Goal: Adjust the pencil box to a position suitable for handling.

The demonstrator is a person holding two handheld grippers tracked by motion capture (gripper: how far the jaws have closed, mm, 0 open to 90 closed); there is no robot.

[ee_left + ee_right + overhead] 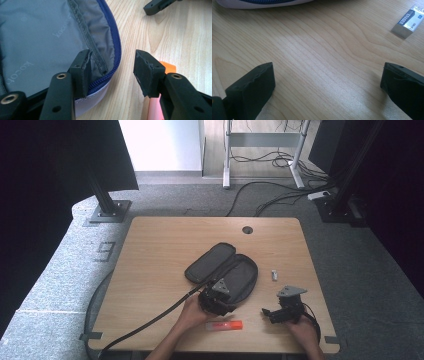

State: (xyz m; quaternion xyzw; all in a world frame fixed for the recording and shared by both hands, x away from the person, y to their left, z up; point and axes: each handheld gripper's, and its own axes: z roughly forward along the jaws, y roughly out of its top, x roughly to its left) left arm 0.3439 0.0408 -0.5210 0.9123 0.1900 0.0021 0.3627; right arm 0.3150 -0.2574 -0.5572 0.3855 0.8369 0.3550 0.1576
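Pencil case (222, 270): unzipped, lying flat at frame centre on the table (155, 265). Left gripper (216, 301): jaws apart, straddling the case's lower rim, nothing pinched. Orange marker (224, 325): just below it. Right gripper (280, 312): lower right, spread wide, empty. Eraser (274, 274): right of the case.

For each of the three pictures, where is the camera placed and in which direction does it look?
High view: above the person's side, looking forward and down on the table; forearms, both grippers.
Left gripper view: rides the left gripper, facing the open pencil case; its jaws.
Right gripper view: rides the right gripper, facing bare wood and the eraser; its jaws.
Shared: the pencil case's zipper edge.
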